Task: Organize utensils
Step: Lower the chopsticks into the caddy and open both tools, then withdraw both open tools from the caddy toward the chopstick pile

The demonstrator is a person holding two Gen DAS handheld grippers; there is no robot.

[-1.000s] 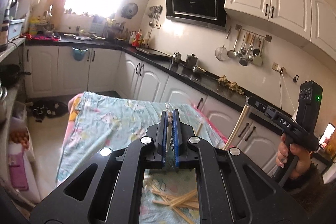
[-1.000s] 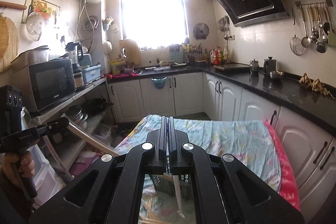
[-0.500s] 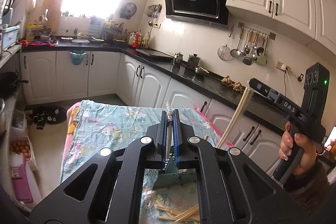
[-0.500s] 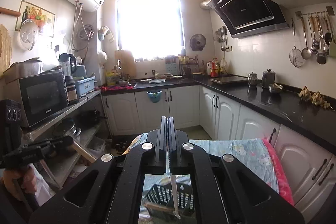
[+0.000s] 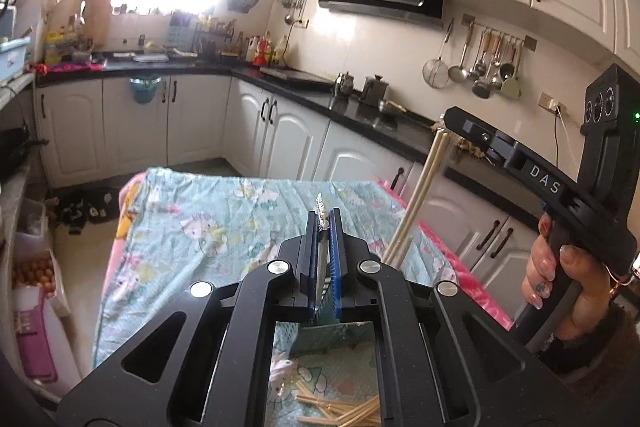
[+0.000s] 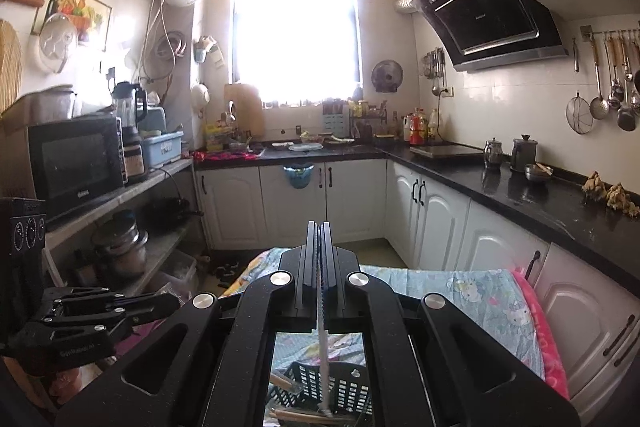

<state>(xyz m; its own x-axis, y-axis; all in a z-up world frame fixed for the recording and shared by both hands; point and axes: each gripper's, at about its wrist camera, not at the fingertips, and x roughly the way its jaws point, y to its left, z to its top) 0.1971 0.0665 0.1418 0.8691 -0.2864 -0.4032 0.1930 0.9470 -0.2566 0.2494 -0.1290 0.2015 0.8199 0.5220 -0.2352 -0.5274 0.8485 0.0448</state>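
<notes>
My left gripper point(image 5: 325, 217) is shut on a metal utensil point(image 5: 320, 255) whose patterned handle end sticks up past the fingertips. My right gripper point(image 6: 319, 227) is shut on a pair of pale chopsticks point(image 6: 322, 359) that hang down over a dark slotted basket point(image 6: 344, 387) with wooden-handled utensils in it. In the left wrist view the right gripper point(image 5: 450, 117) is raised at the right, with the chopsticks point(image 5: 416, 203) slanting down from it. Several loose chopsticks point(image 5: 344, 413) lie on the table below my left gripper. The left gripper also shows in the right wrist view point(image 6: 160, 303).
The table carries a light blue cartoon cloth point(image 5: 224, 215) with a pink edge point(image 6: 544, 331). Black counters point(image 6: 532, 191) and white cabinets point(image 5: 288, 135) run behind and to the right. A shelf with a microwave point(image 6: 76, 159) and pots stands at the left.
Both grippers have lifted and tilted up, still shut on what they hold. The basket has come into sight under the right gripper's chopsticks.
</notes>
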